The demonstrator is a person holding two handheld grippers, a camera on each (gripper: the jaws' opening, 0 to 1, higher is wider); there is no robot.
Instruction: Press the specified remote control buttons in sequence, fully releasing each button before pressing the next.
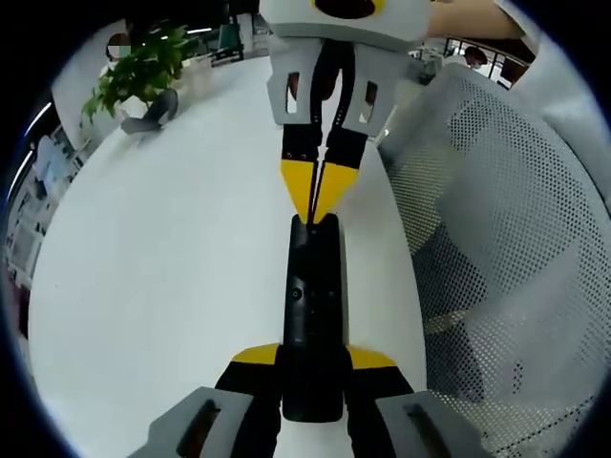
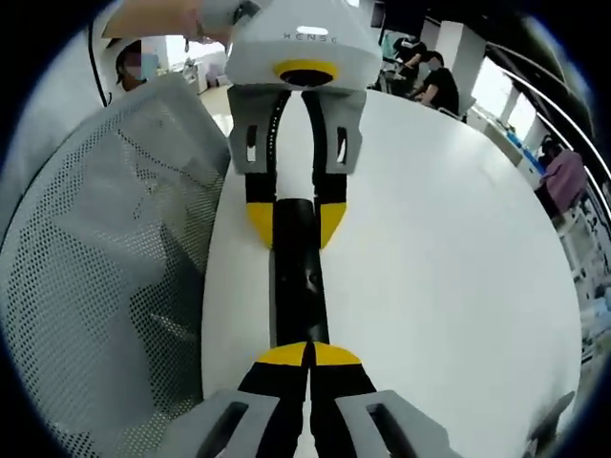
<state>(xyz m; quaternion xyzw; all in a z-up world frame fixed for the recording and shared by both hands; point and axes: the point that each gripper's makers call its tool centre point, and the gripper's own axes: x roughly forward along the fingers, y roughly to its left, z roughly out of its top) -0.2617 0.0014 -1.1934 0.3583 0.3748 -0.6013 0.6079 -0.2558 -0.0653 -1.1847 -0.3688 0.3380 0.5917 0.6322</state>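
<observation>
A long black remote control lies lengthwise on the white table. My left gripper is shut on its near end, one yellow tip on each side. My right gripper comes in from the far side, its yellow tips shut together and resting on the remote's far end. In the right gripper view the same remote runs away from my shut right gripper, whose tips touch its top face. My left gripper clamps the remote's other end there. The buttons are too dark to make out.
A white mesh chair back stands right against the table edge, also visible as the mesh chair. A potted plant sits at the table's far corner. People sit beyond the table.
</observation>
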